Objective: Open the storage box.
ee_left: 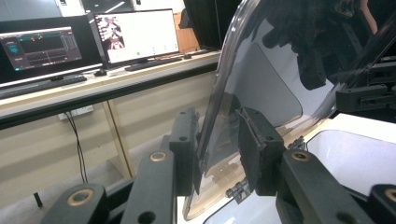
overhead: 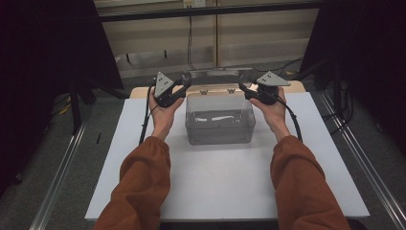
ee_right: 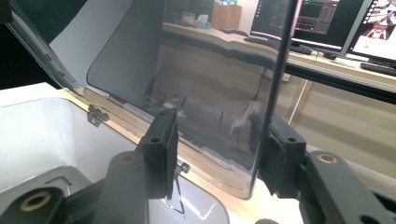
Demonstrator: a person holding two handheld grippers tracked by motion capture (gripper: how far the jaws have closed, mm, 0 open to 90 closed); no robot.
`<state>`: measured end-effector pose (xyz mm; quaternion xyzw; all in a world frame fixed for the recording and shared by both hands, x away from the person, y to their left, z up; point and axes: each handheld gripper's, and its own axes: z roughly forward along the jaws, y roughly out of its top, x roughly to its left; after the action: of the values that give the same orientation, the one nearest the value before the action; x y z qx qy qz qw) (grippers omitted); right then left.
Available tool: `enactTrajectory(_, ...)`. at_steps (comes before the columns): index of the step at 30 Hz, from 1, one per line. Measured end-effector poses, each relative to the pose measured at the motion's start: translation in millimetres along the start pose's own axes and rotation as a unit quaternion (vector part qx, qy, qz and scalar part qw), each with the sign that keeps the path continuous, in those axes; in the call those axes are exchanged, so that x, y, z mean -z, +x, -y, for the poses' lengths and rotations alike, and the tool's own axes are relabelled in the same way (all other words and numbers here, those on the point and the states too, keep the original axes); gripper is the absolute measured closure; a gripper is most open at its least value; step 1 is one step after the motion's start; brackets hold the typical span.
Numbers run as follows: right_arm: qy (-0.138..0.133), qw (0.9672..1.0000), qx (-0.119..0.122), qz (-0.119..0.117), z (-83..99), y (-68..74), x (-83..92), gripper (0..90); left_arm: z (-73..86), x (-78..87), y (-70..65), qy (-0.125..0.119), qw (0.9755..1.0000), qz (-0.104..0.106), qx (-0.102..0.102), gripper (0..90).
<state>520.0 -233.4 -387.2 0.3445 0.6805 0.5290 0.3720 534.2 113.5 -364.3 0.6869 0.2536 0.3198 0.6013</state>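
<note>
— Tools first: what is each one doing?

— Left tool (overhead: pixel 184 85) has its two black jaws set either side of the clear hinged plastic lid (overhead: pixel 215 75), near that lid's left edge. In the left gripper view the lid's edge sits against one pad, with a gap to the other, so I cannot tell if it is truly clamped. Right tool (overhead: pixel 245 89) straddles the lid's right edge likewise; there too a gap shows, so I cannot tell.

— And where is the lid?

— Swung up and standing roughly upright at the back of the clear rectangular plastic box (overhead: pixel 219 125), which rests on the white tabletop (overhead: pixel 215 182). Small hinges (ee_right: pixel 95 115) join it to the box's rear rim.

— What could go wrong?

— If one side lets go, I judge the lid could twist on its hinges or drop shut. Uneven pushing might also slide the light box.

— The arms?

— Both forearms, in rust-orange sleeves (overhead: pixel 143 182), reach forward either side of the box, each hand (overhead: pixel 163 112) raised at lid height. Beyond stands a desk with monitors (ee_left: pixel 135 35).
</note>
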Motion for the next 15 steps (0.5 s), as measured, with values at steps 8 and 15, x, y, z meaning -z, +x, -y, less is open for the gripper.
enactTrajectory(8, -0.003, 1.0, -0.007, -0.001, -3.4, -3.2, -3.0, 56.1, 6.4, -8.1, 2.9, 0.006, 1.0, 0.005, 0.0, 66.6)
enactTrajectory(15, -0.003, 0.9999, -0.01, -0.002, -5.8, -7.2, -9.1, 55.3, 10.8, -15.2, 6.9, 0.01, 1.0, 0.001, 0.0, 65.9)
